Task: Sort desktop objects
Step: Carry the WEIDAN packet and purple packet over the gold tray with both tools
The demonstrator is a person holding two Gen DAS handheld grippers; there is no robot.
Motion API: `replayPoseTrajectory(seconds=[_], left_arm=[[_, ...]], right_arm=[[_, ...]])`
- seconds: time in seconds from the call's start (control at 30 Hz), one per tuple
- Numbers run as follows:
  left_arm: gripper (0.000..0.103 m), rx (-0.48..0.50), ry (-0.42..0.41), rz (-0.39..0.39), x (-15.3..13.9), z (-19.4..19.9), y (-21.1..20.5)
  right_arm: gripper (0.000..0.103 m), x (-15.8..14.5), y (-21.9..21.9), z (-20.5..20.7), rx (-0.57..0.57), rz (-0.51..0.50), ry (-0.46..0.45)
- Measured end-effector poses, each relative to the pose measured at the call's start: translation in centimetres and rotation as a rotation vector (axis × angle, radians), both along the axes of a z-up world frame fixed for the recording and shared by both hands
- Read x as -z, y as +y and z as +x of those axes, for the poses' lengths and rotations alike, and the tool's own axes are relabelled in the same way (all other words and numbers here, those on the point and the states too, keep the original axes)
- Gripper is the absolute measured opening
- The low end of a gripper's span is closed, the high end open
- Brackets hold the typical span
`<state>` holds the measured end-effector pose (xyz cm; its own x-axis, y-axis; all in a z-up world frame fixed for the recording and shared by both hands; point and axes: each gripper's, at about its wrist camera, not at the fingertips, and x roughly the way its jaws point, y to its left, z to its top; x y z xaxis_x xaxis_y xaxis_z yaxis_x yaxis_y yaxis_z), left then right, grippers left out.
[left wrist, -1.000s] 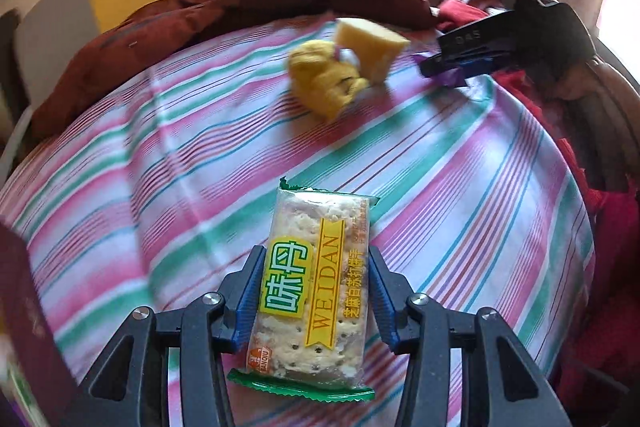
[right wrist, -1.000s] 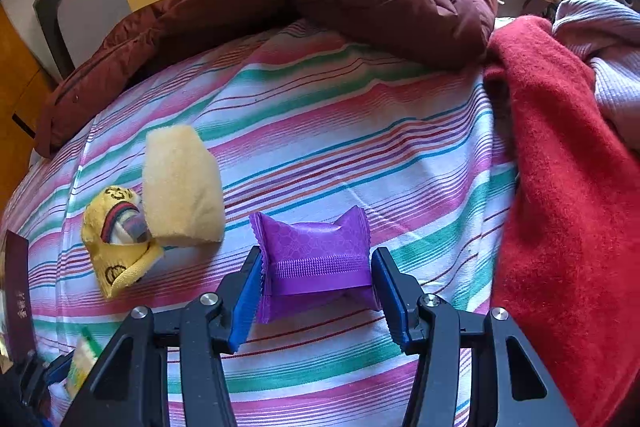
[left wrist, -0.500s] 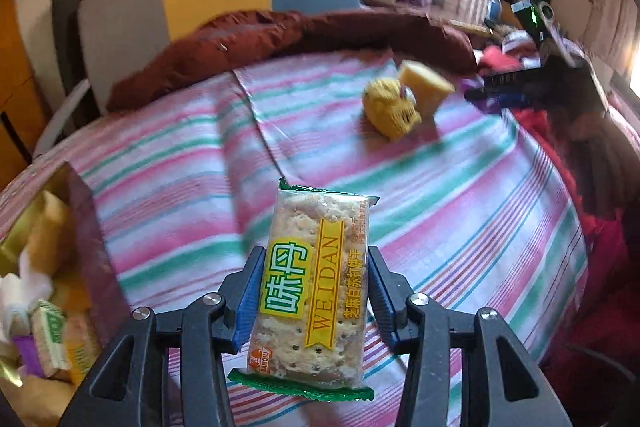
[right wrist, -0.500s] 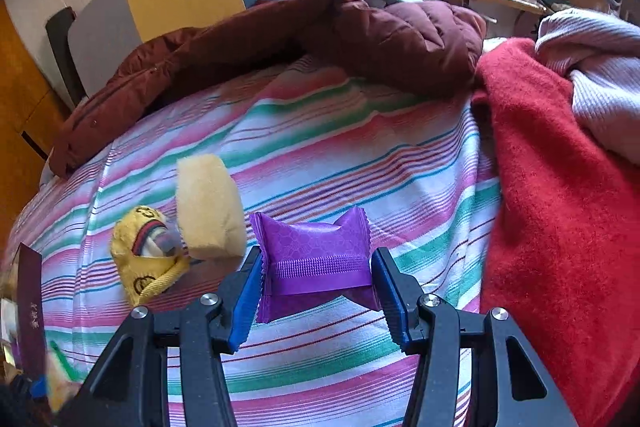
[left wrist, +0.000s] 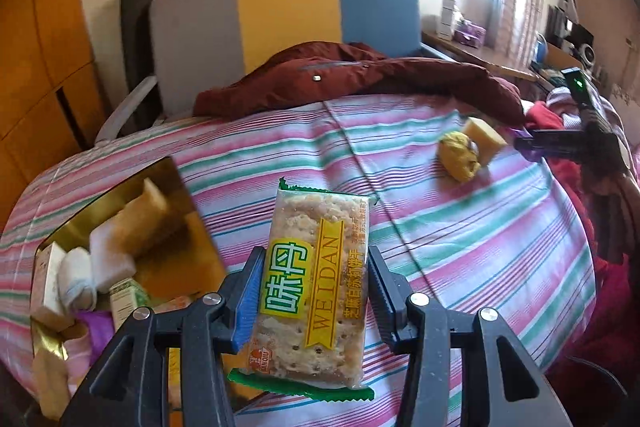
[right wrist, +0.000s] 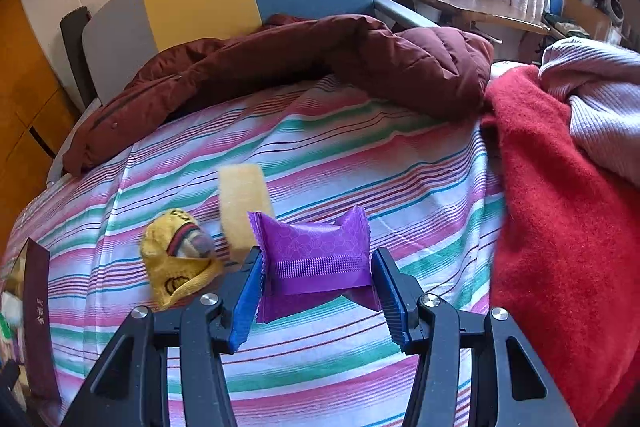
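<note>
Standing lengthwise along the left gripper (left wrist: 316, 291), cracker packet (left wrist: 316, 279) points forward.

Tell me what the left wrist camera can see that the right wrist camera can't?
Only the left wrist view shows the cracker packet gripped by the left gripper and the gold box's filled inside. Only the right wrist view shows the pale purple sweater and the purple packet close up in the right gripper. Both show the yellow sock, sponge, striped sheet and maroon jacket.
</note>
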<state>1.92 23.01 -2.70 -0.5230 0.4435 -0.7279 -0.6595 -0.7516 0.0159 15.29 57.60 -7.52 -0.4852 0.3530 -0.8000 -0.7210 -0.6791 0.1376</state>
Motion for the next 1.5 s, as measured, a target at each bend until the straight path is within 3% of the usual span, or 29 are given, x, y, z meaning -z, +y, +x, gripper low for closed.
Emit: replayPoseTrajectory(seconds=[0.57,0.93,1.5], left_arm=[[0.049,-0.108,-0.018,0.03,0.1,-1.7,-5.0],[0.049,-0.177,-0.001,0.043,-0.3,-2.3,-8.5],[0.049,-0.337,0.007,0.061,-0.5,-4.2,-15.2]], right_arm=[[0.054,-4.3,-6.5,-0.5,-0.07,0.038,0.06],[0.054,-5.9,-16.2,-4.9,-0.291,-0.004,0.134],[0.054,-4.6,-30.5,-11.4,-0.615,-0.153,0.196]])
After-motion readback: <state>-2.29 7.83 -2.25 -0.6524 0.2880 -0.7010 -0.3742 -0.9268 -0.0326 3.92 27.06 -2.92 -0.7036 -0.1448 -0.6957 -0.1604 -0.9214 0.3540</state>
